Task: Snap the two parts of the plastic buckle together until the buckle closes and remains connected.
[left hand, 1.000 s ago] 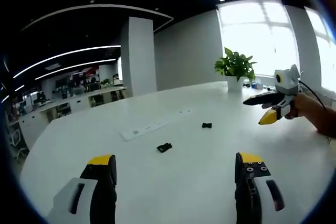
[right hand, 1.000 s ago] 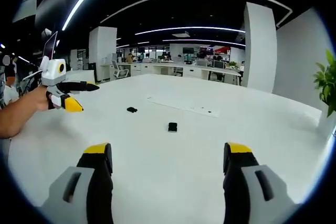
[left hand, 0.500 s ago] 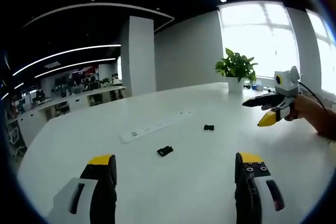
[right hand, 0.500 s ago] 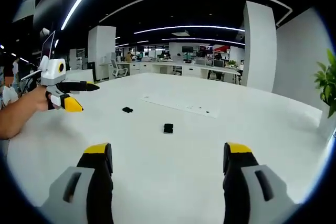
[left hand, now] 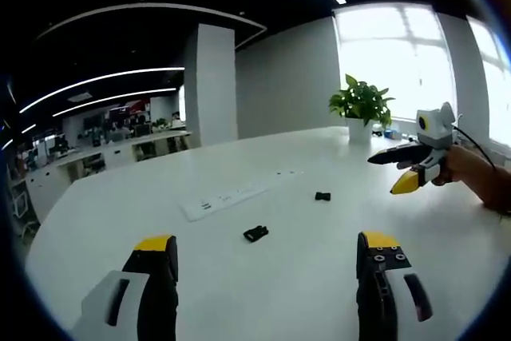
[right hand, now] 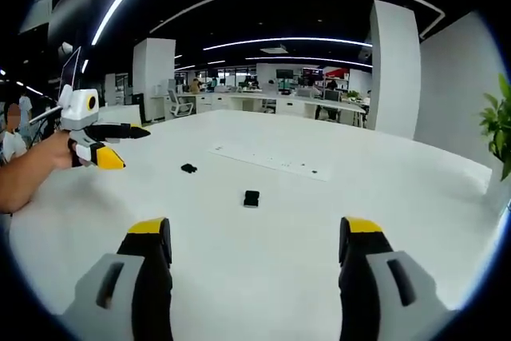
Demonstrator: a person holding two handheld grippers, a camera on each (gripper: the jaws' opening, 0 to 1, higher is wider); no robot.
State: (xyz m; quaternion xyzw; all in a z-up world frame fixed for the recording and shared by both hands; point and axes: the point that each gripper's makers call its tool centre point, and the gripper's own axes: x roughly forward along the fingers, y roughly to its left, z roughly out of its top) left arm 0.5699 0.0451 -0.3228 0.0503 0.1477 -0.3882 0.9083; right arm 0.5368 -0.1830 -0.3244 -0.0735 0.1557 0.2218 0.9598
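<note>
While we hold the left gripper (left hand: 267, 257) above the white bench (left hand: 239, 285), its jaws stand wide apart with nothing between them. Ahead of them lie the two buckle parts, well apart from each other: the near part (left hand: 255, 233) rests flat with its long axis running up to the right in the left gripper view, and the far part (left hand: 322, 196) is too small for us to tell its heading. A pale strip (left hand: 231, 196) is set into the bench beyond them. At the right, a hand holds the right gripper (left hand: 401, 170) over the bench, jaws spread. A potted plant (left hand: 361, 109) stands by the bright window (left hand: 399, 61), beside a white pillar (left hand: 211, 85).

From the right gripper view, our jaws again gape empty over the bench. One part (right hand: 251, 198) lies ahead, long axis pointing away from us; the other (right hand: 188, 168) sits farther left. Our left gripper (right hand: 120, 145) hovers at the left, jaws parted. Behind, office desks (right hand: 263, 105) sit under ceiling light strips (right hand: 279, 41).
</note>
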